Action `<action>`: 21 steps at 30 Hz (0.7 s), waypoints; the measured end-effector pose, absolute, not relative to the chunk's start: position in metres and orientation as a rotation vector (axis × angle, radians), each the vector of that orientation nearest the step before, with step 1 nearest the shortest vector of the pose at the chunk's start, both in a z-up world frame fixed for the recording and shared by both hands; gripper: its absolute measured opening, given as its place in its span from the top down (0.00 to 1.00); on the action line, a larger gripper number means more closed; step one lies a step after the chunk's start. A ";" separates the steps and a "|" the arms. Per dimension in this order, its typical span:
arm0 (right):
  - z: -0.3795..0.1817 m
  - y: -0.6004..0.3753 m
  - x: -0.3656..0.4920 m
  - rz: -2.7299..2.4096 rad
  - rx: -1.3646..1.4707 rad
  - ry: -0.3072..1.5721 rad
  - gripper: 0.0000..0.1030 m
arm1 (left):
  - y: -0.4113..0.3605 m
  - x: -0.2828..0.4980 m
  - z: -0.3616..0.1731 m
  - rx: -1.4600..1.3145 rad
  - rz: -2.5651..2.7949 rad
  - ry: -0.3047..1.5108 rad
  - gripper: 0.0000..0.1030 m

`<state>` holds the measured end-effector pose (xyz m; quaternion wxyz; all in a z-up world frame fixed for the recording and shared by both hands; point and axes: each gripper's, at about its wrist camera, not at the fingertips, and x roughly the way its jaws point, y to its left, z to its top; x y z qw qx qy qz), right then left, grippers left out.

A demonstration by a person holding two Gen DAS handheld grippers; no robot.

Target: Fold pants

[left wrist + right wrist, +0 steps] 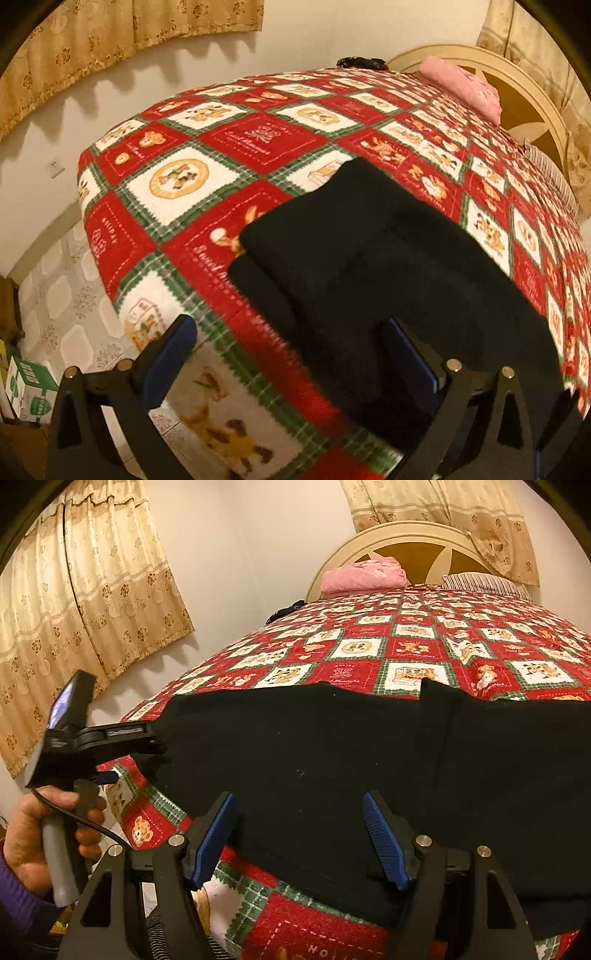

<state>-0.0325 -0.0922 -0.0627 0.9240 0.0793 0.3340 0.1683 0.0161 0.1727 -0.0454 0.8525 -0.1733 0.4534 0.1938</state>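
Black pants (369, 240) lie flat on a red patchwork quilt (221, 147), folded over so that one layer rests on another. My left gripper (291, 354) is open wide, its blue pads (173, 350) on either side of the pants' near edge and not pressing it. In the right wrist view the pants (314, 746) stretch across the bed. My right gripper (299, 840) stands open just above the pants' near edge, pads apart, holding nothing. The left gripper (138, 760), held by a hand (48, 834), sits at the pants' left end.
A pink folded cloth (364, 576) and a striped pillow (480, 581) lie by the round headboard (406, 539). A small black object (284, 611) sits at the bed's far edge. Curtains (92, 602) hang on the wall. Boxes (29, 387) stand on the tiled floor.
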 end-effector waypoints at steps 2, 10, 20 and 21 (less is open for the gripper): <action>-0.063 -0.093 -0.032 0.350 0.171 0.685 0.30 | 0.172 0.019 -0.044 -0.374 0.415 0.938 0.06; -0.063 -0.094 -0.033 0.356 0.183 0.681 0.30 | 0.167 0.023 -0.039 -0.389 0.377 0.885 0.37; -0.063 -0.094 -0.033 0.357 0.181 0.683 0.30 | 0.168 0.025 -0.039 -0.412 0.365 0.864 0.62; -0.063 -0.094 -0.033 0.357 0.181 0.684 0.30 | 0.168 0.024 -0.039 -0.411 0.361 0.861 0.63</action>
